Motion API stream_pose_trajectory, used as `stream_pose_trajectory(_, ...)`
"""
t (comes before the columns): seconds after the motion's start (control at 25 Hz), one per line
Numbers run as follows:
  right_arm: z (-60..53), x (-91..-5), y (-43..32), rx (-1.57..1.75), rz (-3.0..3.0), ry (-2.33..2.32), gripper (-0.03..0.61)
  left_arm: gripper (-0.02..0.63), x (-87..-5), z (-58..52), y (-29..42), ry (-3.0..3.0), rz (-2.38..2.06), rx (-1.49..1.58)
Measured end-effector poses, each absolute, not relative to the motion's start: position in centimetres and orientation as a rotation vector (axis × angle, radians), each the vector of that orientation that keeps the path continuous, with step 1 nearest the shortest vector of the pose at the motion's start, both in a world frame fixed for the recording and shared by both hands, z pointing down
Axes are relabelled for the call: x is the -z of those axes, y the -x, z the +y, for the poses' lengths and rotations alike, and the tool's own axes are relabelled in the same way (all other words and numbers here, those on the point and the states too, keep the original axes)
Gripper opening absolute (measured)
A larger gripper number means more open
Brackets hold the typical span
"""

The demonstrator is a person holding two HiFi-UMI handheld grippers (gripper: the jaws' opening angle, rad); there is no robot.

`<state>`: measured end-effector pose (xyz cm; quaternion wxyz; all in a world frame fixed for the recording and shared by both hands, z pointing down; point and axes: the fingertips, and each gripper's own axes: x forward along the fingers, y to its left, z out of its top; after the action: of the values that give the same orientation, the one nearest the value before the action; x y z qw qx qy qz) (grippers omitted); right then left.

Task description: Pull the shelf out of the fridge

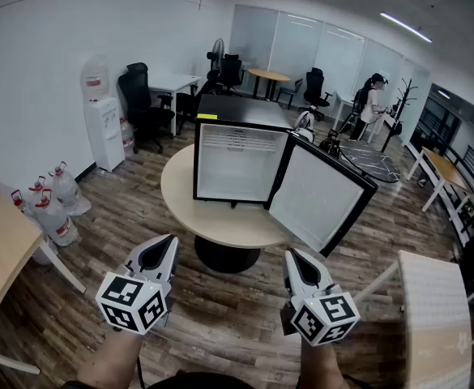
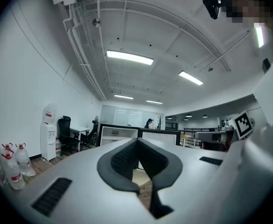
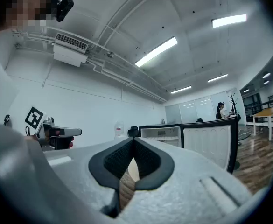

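The shelf (image 1: 238, 139) sits high inside the open mini fridge (image 1: 220, 113) on the round bench (image 1: 190, 207), well ahead of both jaws. The left gripper (image 1: 166, 244) and right gripper (image 1: 292, 256) are closed and empty.

Black mini fridge (image 1: 245, 110) on round table (image 1: 180, 194), door (image 1: 318, 197) open, wire shelf (image 1: 238, 140) inside.
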<state>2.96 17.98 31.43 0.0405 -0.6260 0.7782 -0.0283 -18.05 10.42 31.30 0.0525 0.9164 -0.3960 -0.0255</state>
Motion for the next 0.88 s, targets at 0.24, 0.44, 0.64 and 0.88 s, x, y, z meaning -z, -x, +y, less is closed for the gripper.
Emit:
stream_pose_trajectory(0.24,18.1,-31.5,-2.2,0.080,2.382,1.927,0.005,0.000,-31.3,10.3,19.0,-2.776,-1.246,0.081)
stream_pose_trajectory(0.44,18.0,-31.3,-1.9,0.093,2.366,1.940,0.006,0.000,-31.2,10.3,19.5,-2.789,-1.268,0.073)
stream_pose_trajectory(0.64,18.0,-31.4,-1.6,0.145,2.311,1.939,0.006,0.000,-31.5,10.4,20.1,-2.782,-1.252,0.096)
stream_pose_trajectory(0.88,17.0,-31.7,0.3,0.141,2.318,1.938,0.006,0.000,-31.9,10.7,21.1,-2.823,-1.295,0.121)
